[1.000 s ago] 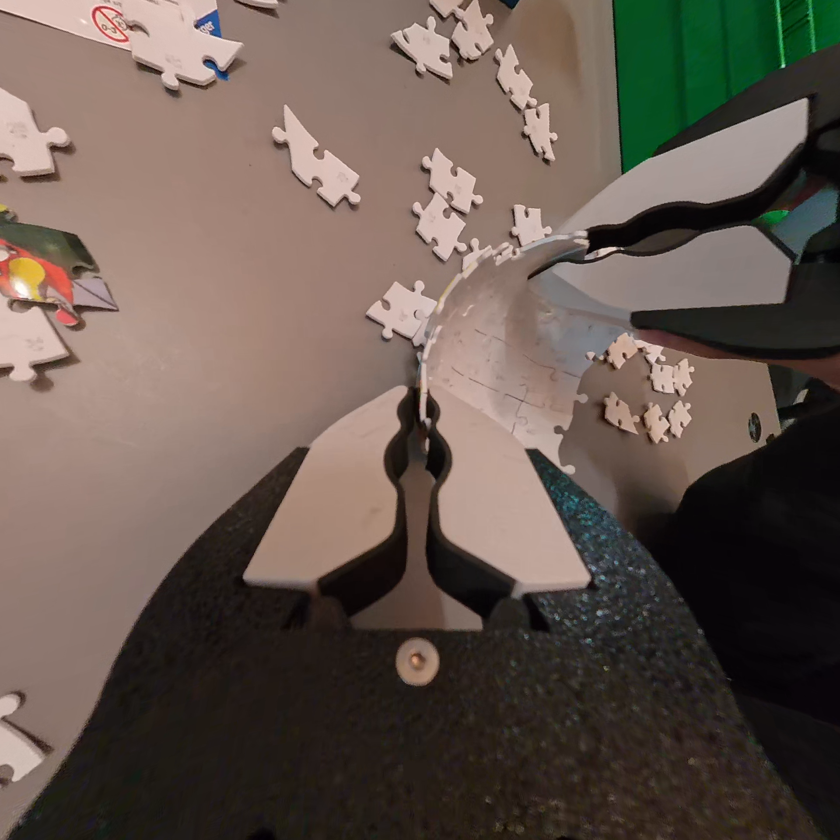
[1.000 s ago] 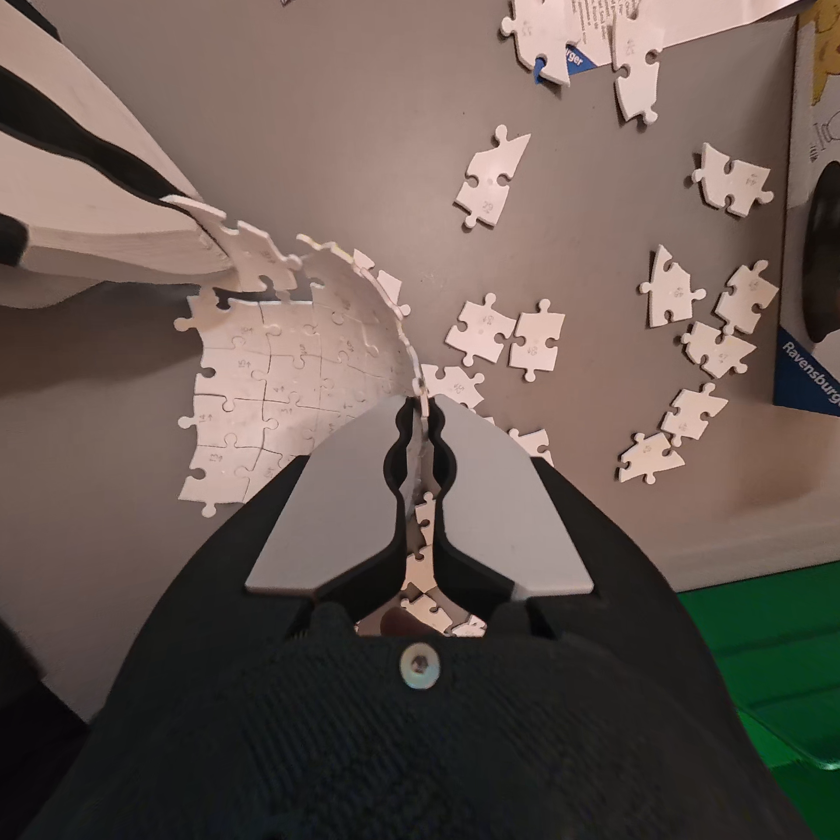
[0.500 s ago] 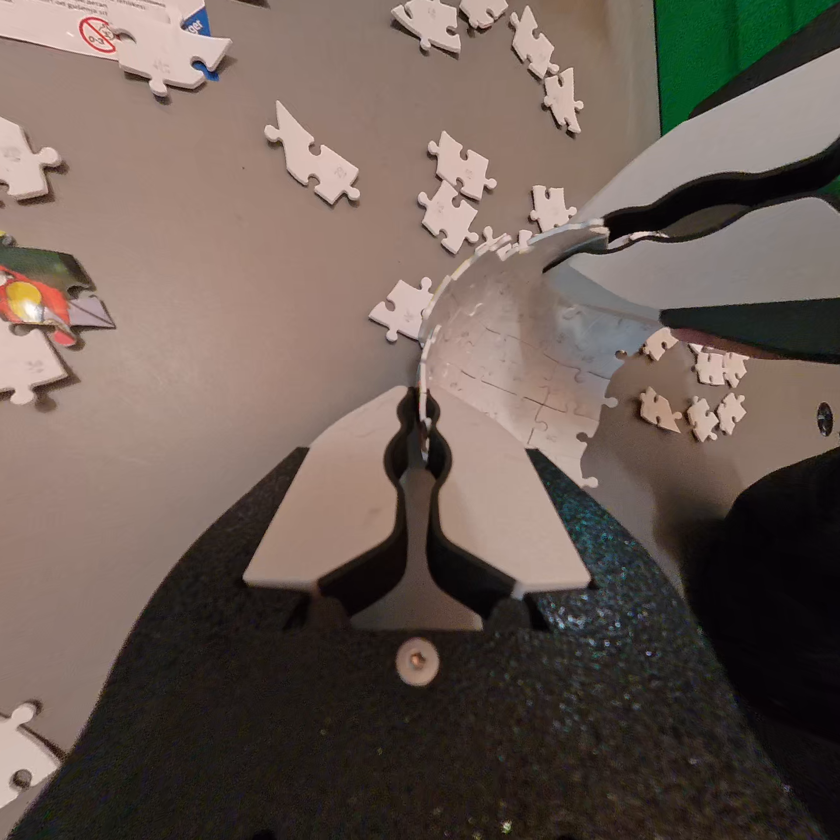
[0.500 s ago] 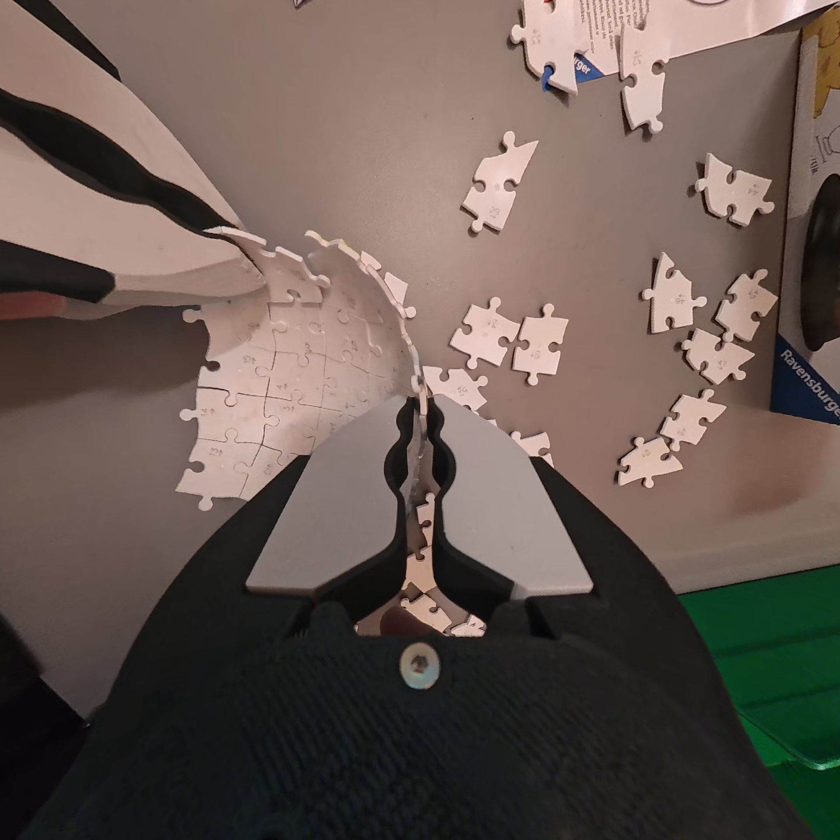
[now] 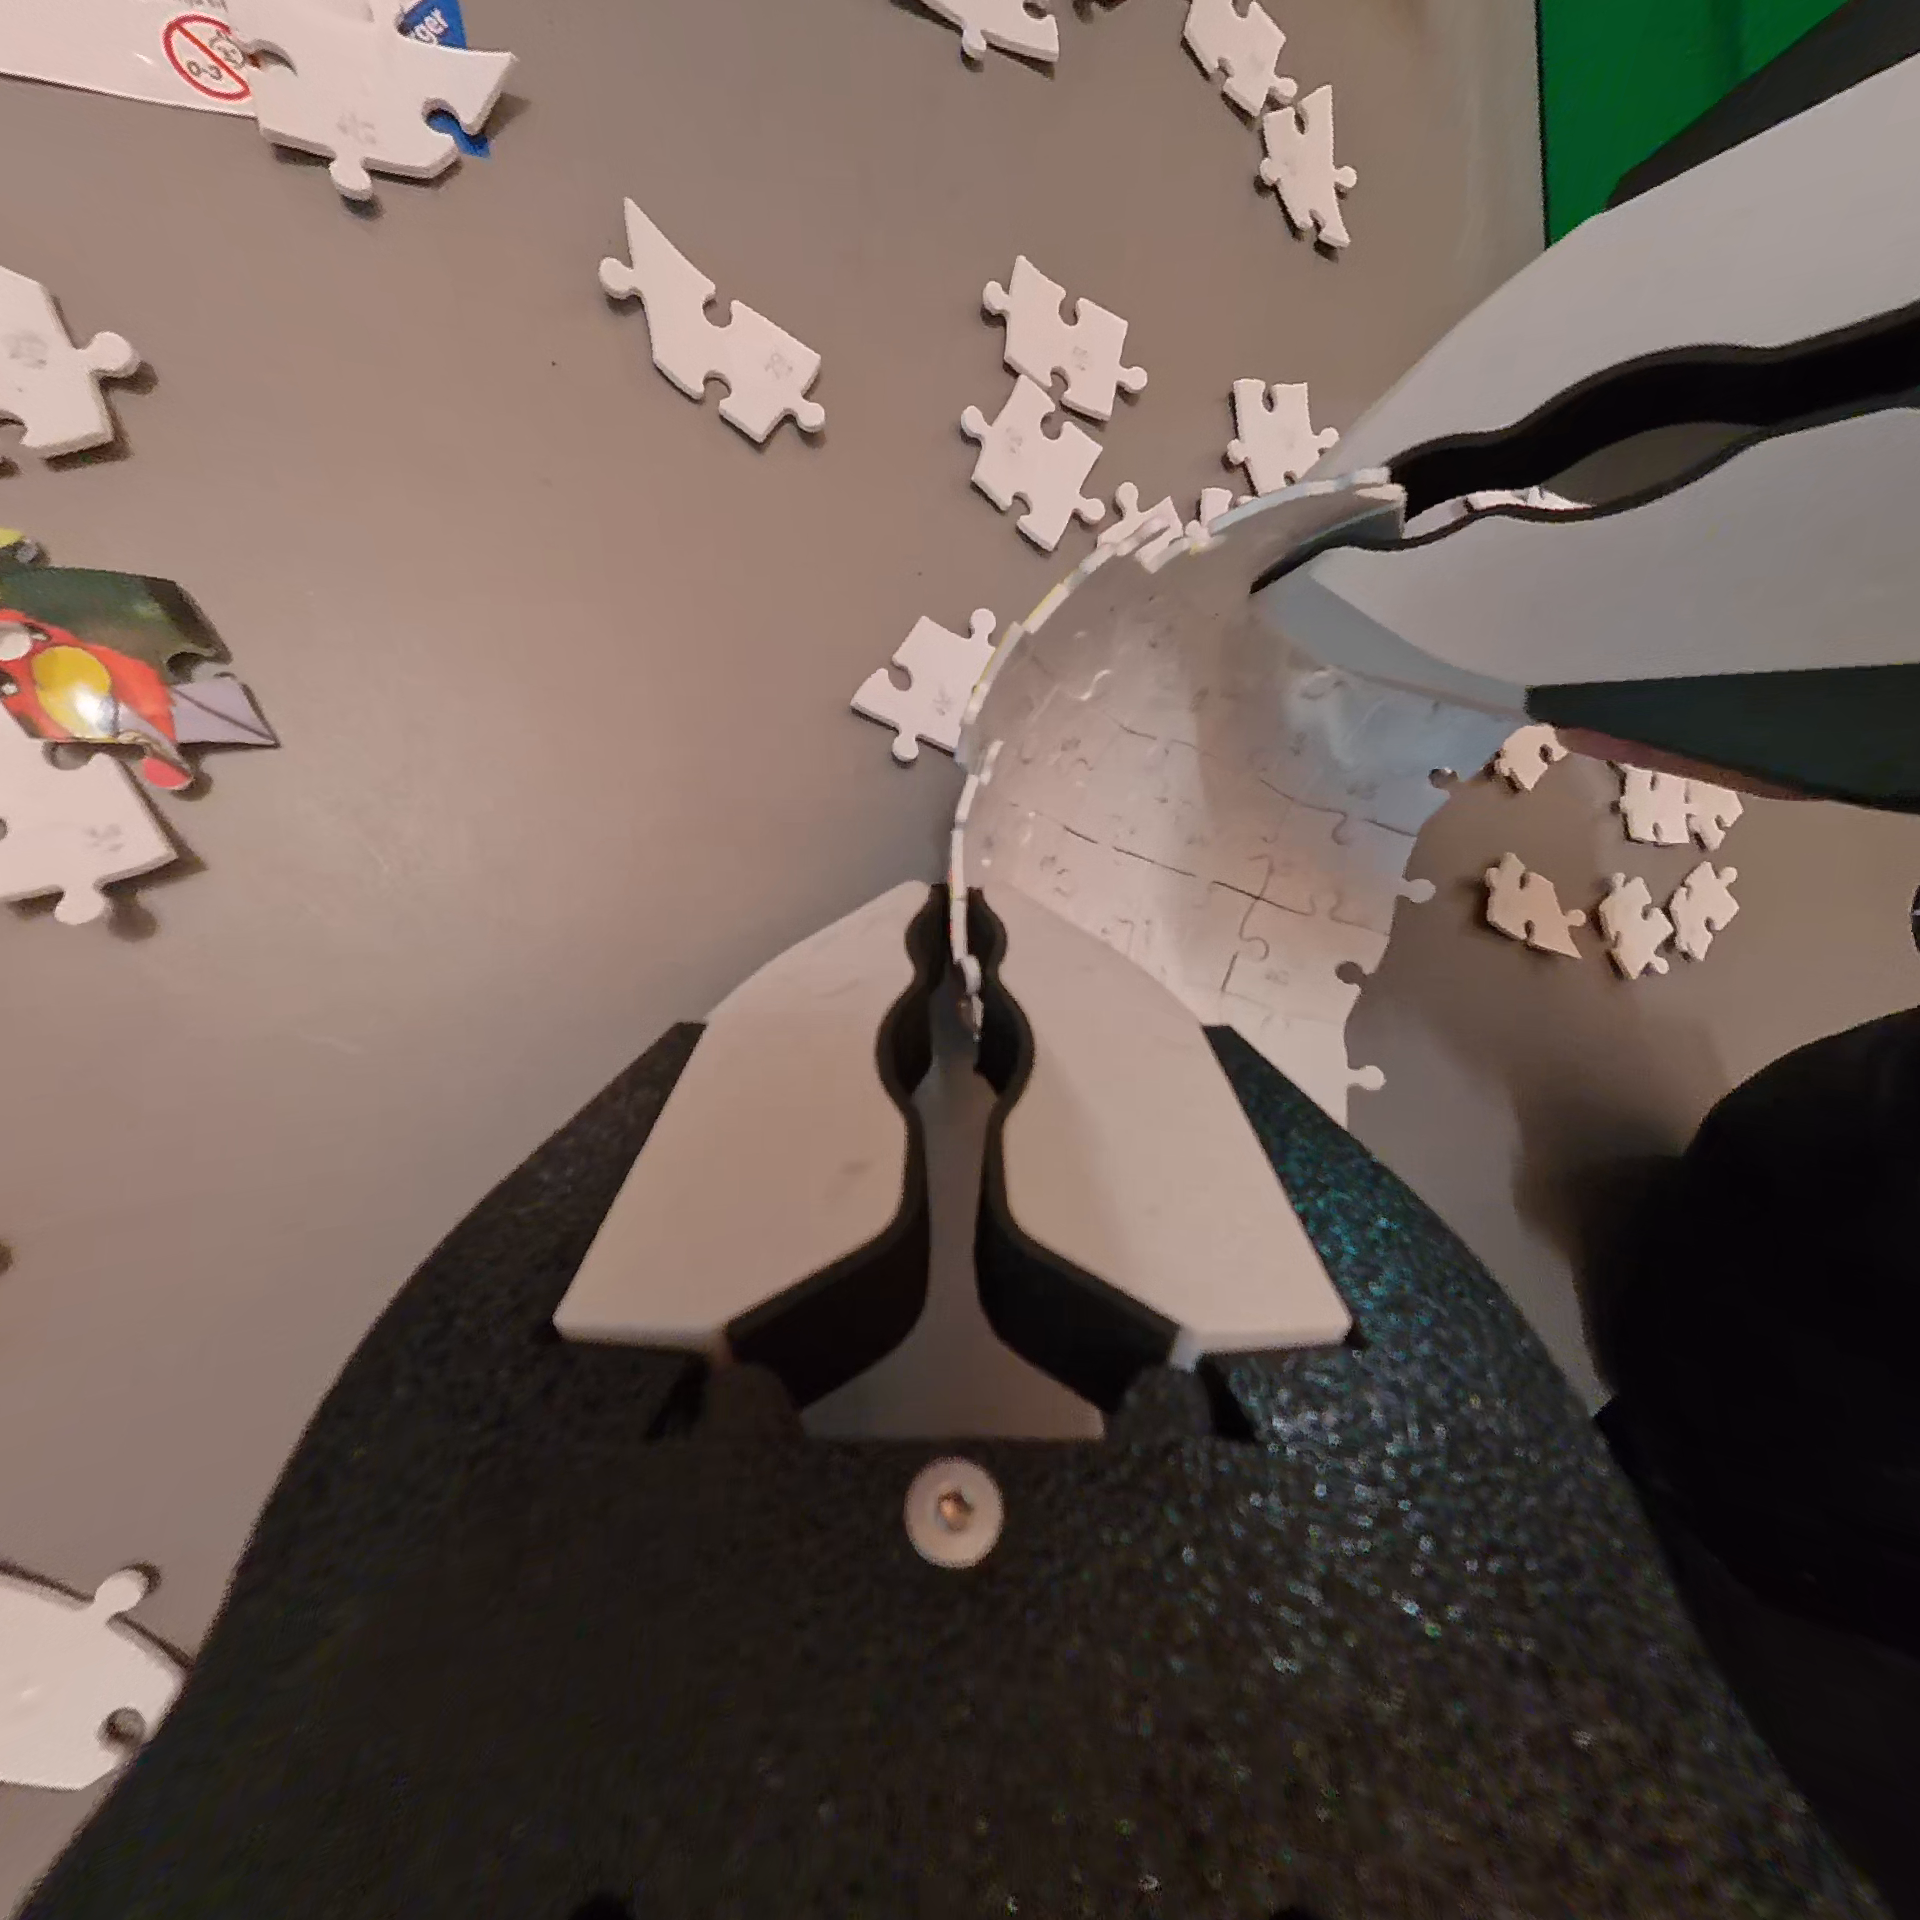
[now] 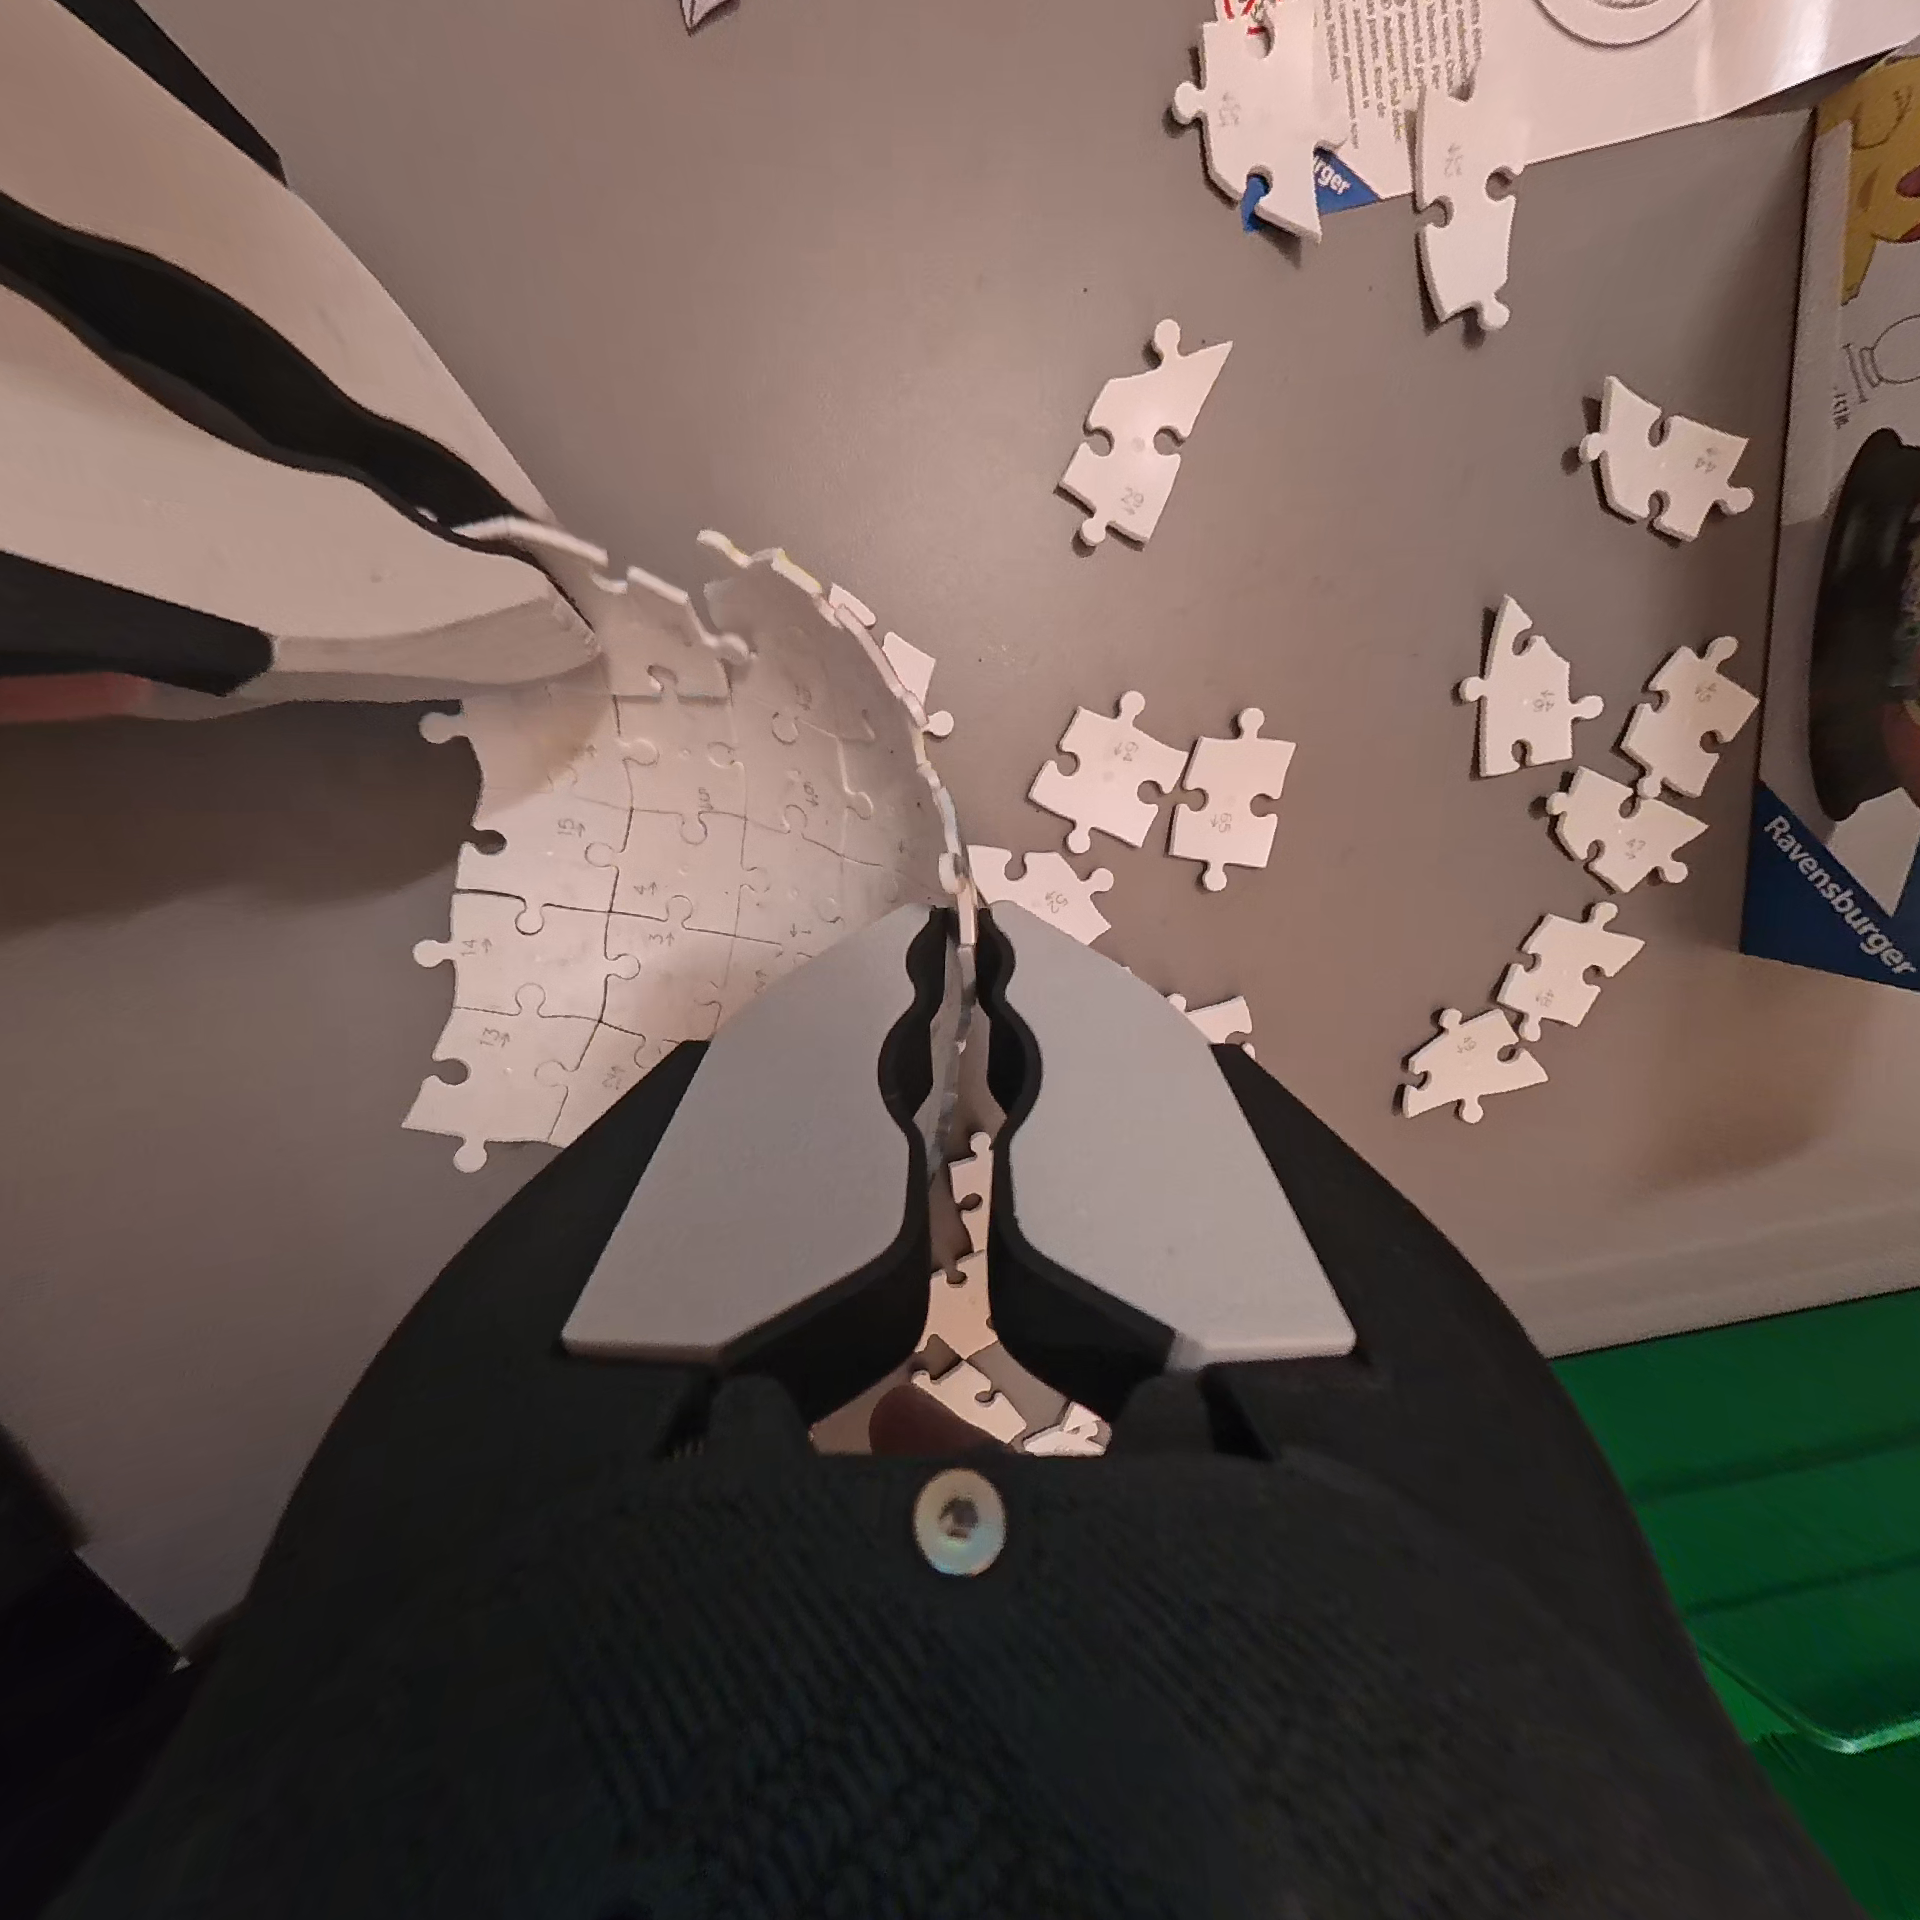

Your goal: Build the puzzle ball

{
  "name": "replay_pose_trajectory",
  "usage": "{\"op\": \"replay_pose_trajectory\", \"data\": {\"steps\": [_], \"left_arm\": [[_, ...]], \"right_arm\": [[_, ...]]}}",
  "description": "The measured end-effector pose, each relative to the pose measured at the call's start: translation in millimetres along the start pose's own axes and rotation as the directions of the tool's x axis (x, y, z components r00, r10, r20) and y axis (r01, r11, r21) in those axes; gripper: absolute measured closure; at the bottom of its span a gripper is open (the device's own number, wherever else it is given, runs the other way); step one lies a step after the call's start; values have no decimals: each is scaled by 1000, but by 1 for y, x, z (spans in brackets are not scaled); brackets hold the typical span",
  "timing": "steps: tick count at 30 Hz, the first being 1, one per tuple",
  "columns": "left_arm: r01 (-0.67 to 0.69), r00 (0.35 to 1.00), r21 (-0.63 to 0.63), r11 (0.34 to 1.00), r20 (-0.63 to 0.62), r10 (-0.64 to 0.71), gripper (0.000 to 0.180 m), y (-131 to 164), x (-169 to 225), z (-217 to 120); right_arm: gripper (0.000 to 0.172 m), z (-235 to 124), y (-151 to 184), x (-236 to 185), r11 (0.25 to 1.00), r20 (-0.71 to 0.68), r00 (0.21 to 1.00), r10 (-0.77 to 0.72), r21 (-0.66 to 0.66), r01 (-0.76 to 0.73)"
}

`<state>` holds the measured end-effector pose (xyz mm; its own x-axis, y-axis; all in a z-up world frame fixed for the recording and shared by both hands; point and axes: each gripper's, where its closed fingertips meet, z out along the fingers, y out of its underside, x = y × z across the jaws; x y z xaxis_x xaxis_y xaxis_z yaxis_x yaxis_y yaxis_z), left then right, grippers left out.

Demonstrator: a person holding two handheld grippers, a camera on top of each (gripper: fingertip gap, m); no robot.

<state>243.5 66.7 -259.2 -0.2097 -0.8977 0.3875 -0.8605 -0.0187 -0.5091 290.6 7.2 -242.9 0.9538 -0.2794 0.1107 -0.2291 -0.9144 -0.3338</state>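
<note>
Two grippers hold one curved white puzzle shell (image 5: pixel 1195 790) above a grey table (image 5: pixel 520 727), each clamping a different stretch of its rim. At the bottom centre of the left wrist view, the left gripper (image 5: pixel 961 925) is closed on the shell's thin edge, pads pressing from both sides. Upper right in that view, the right gripper (image 5: pixel 1392 504) pinches the opposite rim; its own view shows it shut on the rim edge as well. Made of many interlocked pieces, the shell forms a bowl-like section with numbered backs facing up. It looks light and thin, yet probably fragile: the seams between pieces could pop apart if it is twisted or squeezed hard, so hold at the rim, on whole pieces, is likely safest. Around it, loose white puzzle pieces (image 6: pixel 1164 790) lie scattered on the table, with a printed leaflet (image 6: pixel 1558 73) and a puzzle box (image 6: pixel 1839 623) at the far edge.
</note>
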Motion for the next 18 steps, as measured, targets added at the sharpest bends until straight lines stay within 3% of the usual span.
{"op": "replay_pose_trajectory", "data": {"steps": [1, 10, 13, 18], "left_arm": [[2, 1000, -3, 1000, 3, -2, 178, 1, 0, 1], [-41, 998, -13, 999, 51, 42, 176, 2, -4, 1], [-68, 994, -28, 997, 80, 70, 164, 4, -7, 2], [-55, 997, -26, 998, 52, 56, 161, 4, -6, 5]], "right_arm": [[167, 0, 0, 0, 1000, -3, 1000, -2, -1, 2], [167, 0, -2, 0, 1000, -14, 1000, -15, -4, 15], [167, 0, -2, 0, 1000, -17, 1000, -18, -6, 18], [167, -1, -2, -1, 1000, -17, 1000, -19, -2, 19]]}}
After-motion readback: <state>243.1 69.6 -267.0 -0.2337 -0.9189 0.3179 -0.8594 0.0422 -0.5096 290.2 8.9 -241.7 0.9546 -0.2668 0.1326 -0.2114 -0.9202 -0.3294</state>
